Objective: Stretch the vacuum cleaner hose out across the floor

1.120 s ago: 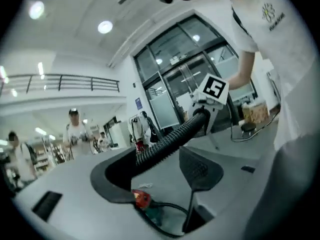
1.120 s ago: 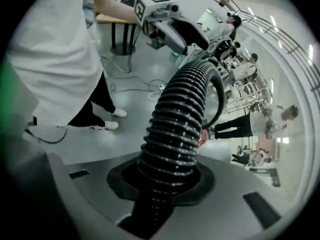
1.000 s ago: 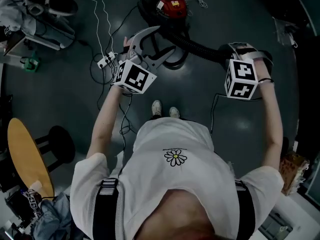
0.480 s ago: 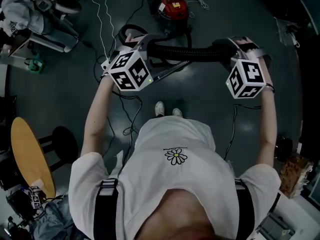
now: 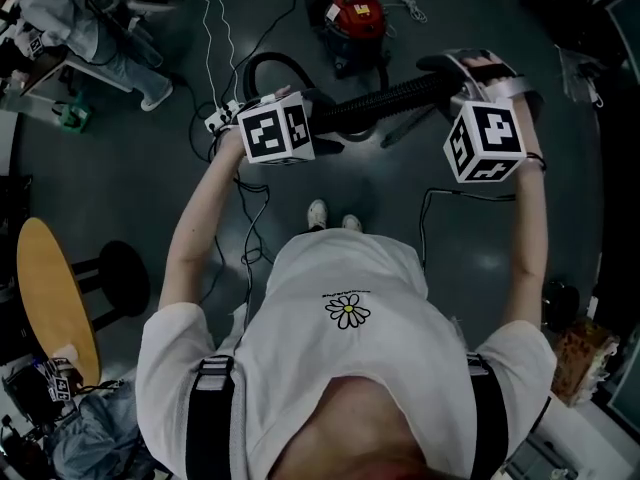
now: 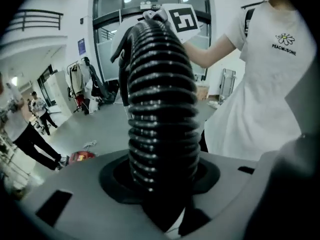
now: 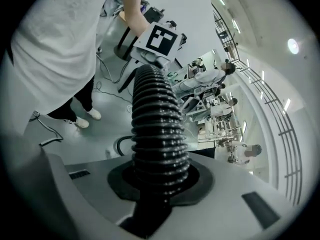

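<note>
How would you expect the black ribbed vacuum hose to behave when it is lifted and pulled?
The hose is probably flexible yet springy: its ribs suggest it stretches, and it curls back toward the red vacuum cleaner. The ridges likely resist slipping.

Left arm (image 5: 196, 233), right arm (image 5: 530, 233) outstretched

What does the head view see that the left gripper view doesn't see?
Only the head view shows the round yellow table and the person's white shoes on the floor. Only the left gripper view shows the tall glass doors and a balcony railing high on the wall. Both show the black ribbed hose and the daisy on the white shirt.
</note>
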`<control>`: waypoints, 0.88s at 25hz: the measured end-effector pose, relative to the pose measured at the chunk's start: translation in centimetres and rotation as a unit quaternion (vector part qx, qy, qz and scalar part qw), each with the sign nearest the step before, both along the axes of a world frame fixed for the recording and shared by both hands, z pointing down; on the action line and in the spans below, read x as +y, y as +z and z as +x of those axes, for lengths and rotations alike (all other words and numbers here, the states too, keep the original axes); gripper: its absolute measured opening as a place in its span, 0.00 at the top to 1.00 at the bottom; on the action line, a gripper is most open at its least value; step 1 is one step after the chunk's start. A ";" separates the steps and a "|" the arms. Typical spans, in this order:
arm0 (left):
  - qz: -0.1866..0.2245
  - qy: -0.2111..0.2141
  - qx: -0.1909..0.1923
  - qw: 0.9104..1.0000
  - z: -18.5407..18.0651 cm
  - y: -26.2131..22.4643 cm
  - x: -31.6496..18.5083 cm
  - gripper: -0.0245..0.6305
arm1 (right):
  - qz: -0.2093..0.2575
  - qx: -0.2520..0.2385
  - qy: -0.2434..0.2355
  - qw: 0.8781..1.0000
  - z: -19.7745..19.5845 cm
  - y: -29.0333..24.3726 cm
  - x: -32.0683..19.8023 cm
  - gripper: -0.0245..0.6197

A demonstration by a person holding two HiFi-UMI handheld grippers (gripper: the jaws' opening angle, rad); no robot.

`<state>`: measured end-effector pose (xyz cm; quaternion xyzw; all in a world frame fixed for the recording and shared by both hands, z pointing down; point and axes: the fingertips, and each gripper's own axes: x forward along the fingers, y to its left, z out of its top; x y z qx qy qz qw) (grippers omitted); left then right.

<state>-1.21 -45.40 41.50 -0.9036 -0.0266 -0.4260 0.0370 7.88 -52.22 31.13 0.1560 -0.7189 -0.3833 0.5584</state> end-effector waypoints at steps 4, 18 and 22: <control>-0.103 0.026 0.104 0.989 3.0 -0.6 4.7 0.80 | 0.063 -0.039 -0.003 0.997 -0.1 -1.5 -0.9 0.78; -0.404 0.085 0.451 0.791 15.2 -16.0 24.0 0.84 | 0.102 -0.437 -0.055 0.892 -0.6 -4.4 5.9 0.80; -0.392 0.035 0.492 0.777 13.5 -16.1 27.8 0.83 | 0.048 -0.476 -0.049 0.877 -3.2 -2.2 10.6 0.80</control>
